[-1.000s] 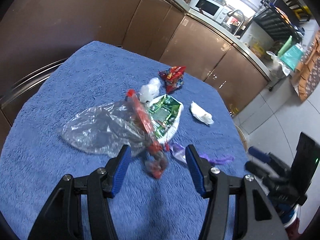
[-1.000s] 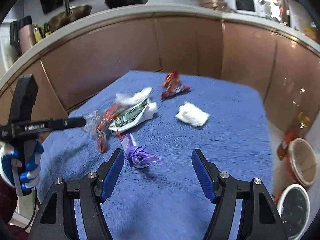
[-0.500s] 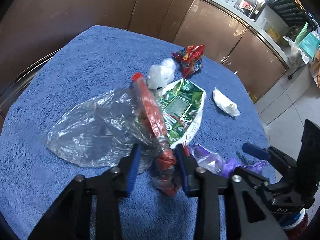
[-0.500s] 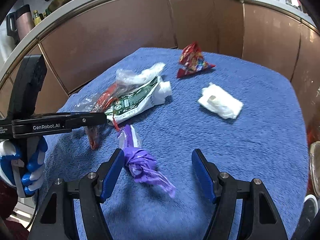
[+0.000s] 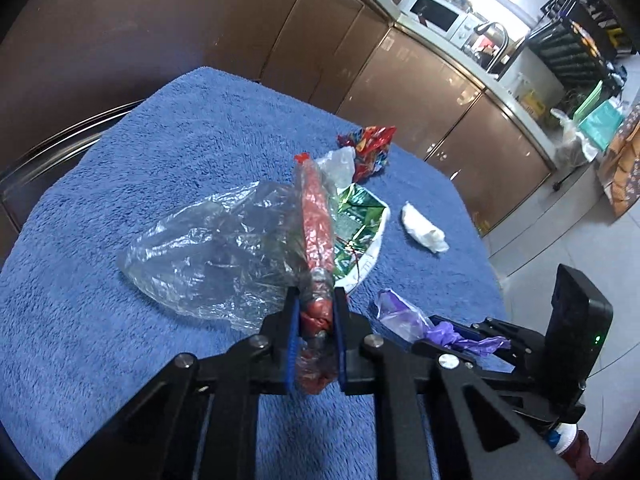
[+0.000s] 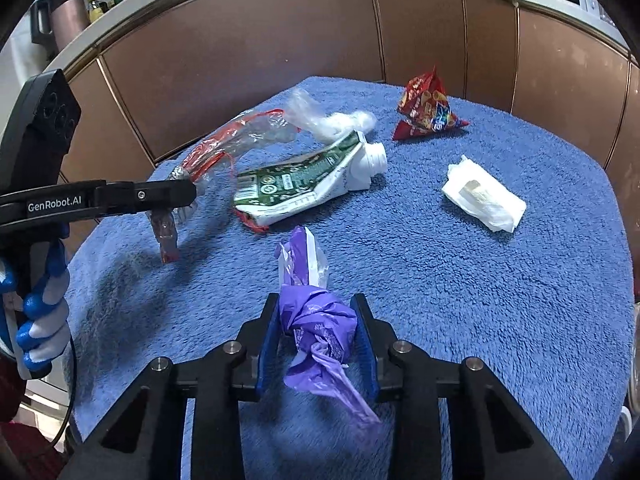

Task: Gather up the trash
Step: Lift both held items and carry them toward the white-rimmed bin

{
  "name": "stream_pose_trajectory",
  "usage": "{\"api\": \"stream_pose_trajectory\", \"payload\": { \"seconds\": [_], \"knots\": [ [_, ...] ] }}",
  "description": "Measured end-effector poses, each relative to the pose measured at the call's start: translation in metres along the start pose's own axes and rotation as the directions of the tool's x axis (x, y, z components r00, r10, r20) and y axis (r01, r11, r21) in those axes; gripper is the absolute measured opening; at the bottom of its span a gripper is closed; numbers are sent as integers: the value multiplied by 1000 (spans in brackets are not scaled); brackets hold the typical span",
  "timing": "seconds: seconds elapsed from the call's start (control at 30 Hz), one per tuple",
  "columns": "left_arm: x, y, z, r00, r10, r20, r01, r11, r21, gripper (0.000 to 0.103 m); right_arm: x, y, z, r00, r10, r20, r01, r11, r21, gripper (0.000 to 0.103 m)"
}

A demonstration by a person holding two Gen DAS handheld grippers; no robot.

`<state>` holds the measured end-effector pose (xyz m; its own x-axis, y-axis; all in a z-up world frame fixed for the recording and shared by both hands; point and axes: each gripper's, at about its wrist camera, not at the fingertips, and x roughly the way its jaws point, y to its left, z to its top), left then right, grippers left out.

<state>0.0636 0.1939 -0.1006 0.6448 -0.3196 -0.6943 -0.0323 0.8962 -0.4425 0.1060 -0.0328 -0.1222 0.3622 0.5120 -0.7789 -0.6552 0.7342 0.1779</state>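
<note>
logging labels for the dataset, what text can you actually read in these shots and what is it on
"GenRobot.AI": white letters on the side of the left gripper.
Green carton: printed text and round marks, too small to read.
Red snack bag: bright lettering, too crumpled to read.
Purple bag in the right gripper: tiny print, illegible.

Lit fairly bright from overhead; glare on brown cabinet doors (image 5: 424, 92). Strong fisheye bend and dark vignette at edges. Blue towel (image 6: 460, 280) sharp w/ soft shadows.
</note>
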Motion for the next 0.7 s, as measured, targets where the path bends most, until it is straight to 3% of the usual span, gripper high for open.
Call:
{"api": "stream_pose_trajectory", "payload": {
  "seconds": [0.33, 0.7],
  "knots": [
    [-63, -3, -10, 996, -7, 93, 5, 1000, 22, 14, -55, 9, -8, 994, -26, 102, 24, 1000, 19, 31],
    [-110, -43, -27, 985, -63, 160, 42, 990, 132, 13, -119, 13, -23, 969, -103, 222, 90, 994, 69, 31]
  ]
}}
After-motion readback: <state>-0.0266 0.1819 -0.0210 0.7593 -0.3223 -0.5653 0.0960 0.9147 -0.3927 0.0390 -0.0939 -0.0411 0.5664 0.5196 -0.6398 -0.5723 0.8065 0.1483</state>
